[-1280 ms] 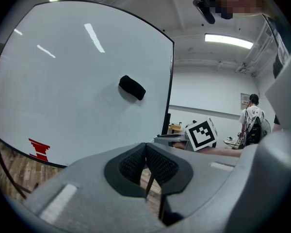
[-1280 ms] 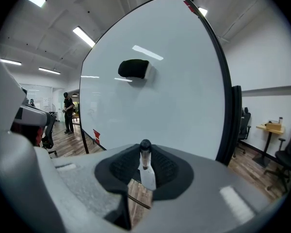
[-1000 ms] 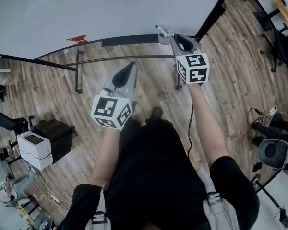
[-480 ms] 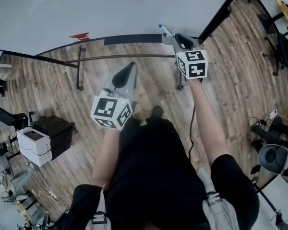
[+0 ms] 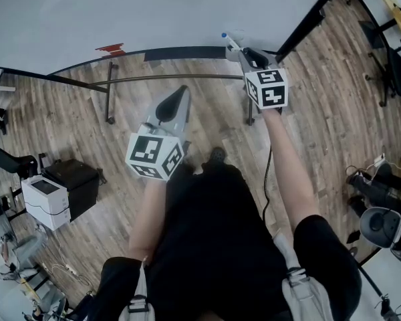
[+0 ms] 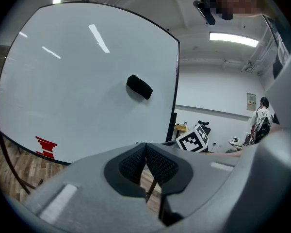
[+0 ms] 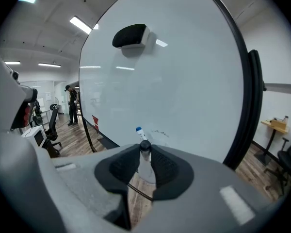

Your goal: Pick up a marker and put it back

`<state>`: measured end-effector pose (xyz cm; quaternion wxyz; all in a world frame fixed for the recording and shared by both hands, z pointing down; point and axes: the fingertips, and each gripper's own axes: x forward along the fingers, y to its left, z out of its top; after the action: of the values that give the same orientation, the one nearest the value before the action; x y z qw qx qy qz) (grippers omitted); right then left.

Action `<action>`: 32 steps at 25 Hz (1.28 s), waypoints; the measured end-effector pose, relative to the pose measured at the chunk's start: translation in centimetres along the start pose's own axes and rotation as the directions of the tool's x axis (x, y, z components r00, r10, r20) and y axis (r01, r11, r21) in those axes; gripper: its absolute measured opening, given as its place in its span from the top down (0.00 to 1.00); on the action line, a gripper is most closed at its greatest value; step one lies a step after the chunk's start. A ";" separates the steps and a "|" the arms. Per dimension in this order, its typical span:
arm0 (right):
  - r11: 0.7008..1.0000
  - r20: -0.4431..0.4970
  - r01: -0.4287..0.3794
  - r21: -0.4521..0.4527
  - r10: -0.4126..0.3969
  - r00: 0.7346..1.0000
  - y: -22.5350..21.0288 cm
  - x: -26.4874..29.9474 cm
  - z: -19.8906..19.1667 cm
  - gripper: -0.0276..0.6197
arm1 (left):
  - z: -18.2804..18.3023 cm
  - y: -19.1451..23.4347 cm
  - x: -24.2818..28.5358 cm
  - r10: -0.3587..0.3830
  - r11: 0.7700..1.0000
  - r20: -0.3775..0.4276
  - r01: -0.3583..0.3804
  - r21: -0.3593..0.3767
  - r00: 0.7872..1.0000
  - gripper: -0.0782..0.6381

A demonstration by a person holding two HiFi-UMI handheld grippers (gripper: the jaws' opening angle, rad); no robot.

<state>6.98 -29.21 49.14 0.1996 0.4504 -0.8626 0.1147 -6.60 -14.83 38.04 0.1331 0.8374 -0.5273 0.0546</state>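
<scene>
The marker [image 7: 145, 168] is clamped in my right tongs [image 5: 247, 53], its blue end toward the whiteboard [image 5: 154, 12], near the lower edge. My left tongs [image 6: 145, 152] are pressed together, empty, over the wooden floor [image 5: 73, 126].

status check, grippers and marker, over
Left hand-held gripper shut, empty. Right hand-held gripper shut on marker, tip near whiteboard. Eraser high up, not in the way.

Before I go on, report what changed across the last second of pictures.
Hardly anything: the right tool seems to have sunk slightly by the whiteboard, keeping its hold on the marker. Nothing was taken or released. The left tool stayed shut, empty and in place.
</scene>
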 end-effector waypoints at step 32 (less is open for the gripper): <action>1.000 0.049 0.029 -0.011 -0.029 0.998 3.6 -6.2 1.8 0.86 | 0.9 -1.4 -2.0 -0.097 0.995 0.038 0.096 0.011 0.995 0.88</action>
<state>6.79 -23.28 44.68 0.1826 0.4644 -0.8613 0.0954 -6.30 -12.78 36.47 0.1216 0.8634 -0.4884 0.0346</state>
